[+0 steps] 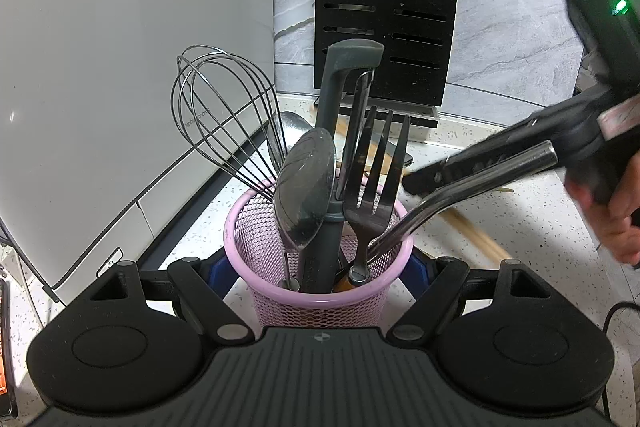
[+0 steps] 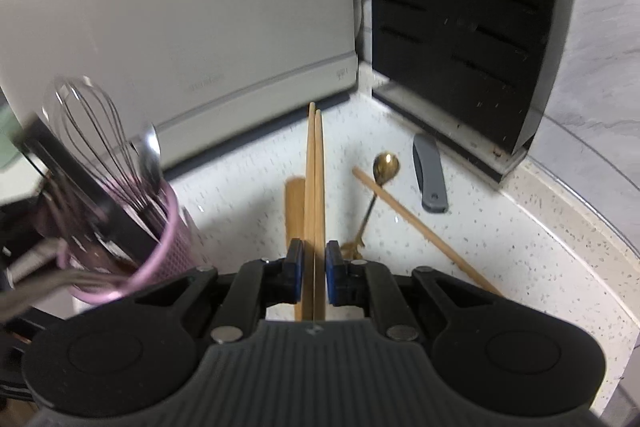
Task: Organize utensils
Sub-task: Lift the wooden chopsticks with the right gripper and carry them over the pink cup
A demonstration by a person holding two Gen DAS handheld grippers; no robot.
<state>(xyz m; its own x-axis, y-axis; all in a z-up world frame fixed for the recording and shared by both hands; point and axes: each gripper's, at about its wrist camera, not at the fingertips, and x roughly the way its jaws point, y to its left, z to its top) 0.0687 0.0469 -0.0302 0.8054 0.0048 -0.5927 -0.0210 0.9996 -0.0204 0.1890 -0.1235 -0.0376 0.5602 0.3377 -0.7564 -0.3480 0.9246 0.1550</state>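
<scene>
Now right tool point(image 2: 314, 273) clamped on 2 chopsticks point(image 2: 314, 187); left tool point(image 1: 318, 267) grips pink mesh holder point(image 1: 256, 239).

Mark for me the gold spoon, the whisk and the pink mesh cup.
gold spoon point(image 2: 386, 163), right wrist view, on its bowl.
whisk point(image 1: 224, 115), left wrist view, on the wire loops.
pink mesh cup point(image 1: 320, 301), left wrist view, on the front of its mesh wall.
</scene>
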